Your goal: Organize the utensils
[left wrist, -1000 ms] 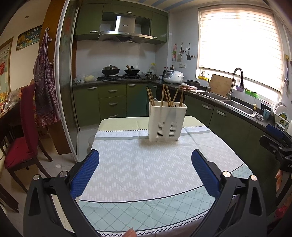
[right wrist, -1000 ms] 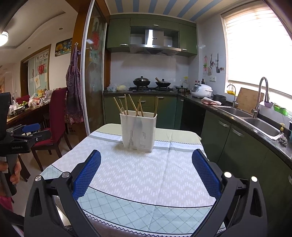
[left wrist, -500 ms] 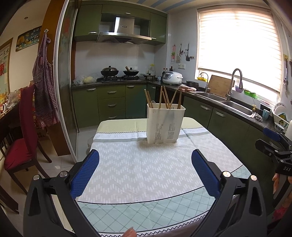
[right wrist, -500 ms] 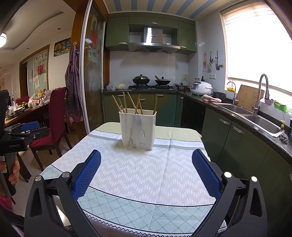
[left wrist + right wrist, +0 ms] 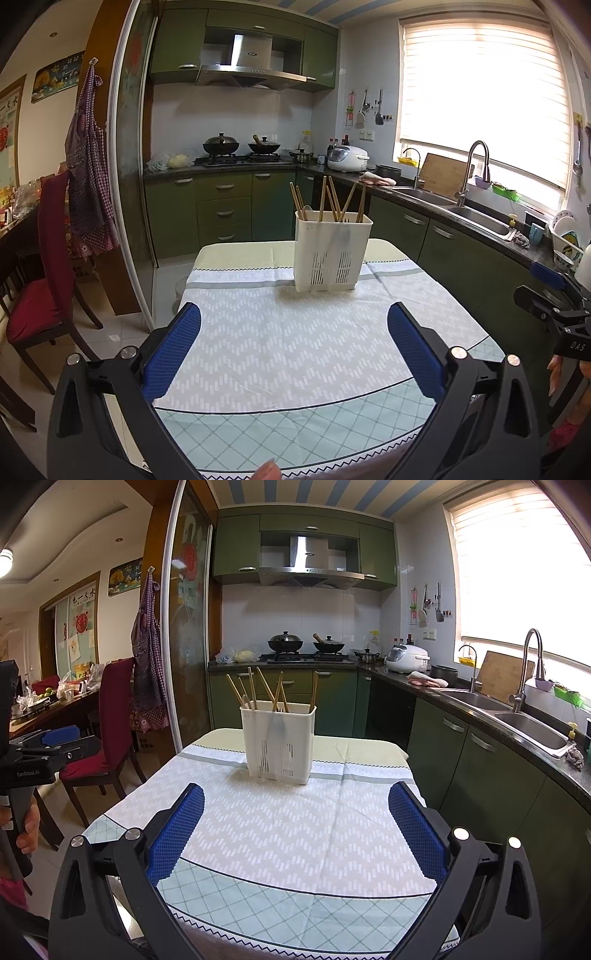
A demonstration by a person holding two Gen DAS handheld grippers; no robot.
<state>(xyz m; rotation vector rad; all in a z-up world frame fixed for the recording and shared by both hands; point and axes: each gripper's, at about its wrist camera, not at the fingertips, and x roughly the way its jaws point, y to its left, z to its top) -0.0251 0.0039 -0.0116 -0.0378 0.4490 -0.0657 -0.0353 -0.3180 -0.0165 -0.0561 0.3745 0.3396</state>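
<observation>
Both views have slid a touch leftward over the last second, so the white utensil caddy (image 5: 332, 251) now sits nearer dead centre in the left wrist view than it did. Left gripper (image 5: 293, 354) hangs low over the near edge of the worktop (image 5: 277, 343), blue pads spread wide, nothing between them. Right gripper (image 5: 295, 834) is the same story: jaws fully apart, empty, aimed down the cloth. Straight out at 12 o'clock from each stands the caddy, upright on the far half of the tablecloth, and the chopsticks (image 5: 328, 201) lean in it at loose angles, fanned out rather than bundled; a spoon-like handle (image 5: 306, 212) peeks up at its 10 o'clock corner. No utensil lies loose on the cloth. That fits a sort about to start or one finished, and these pictures can't settle which. If a stick is to be picked, my call: come in from above, close on a single shaft near its top, and lift straight up so the light caddy doesn't tip.
</observation>
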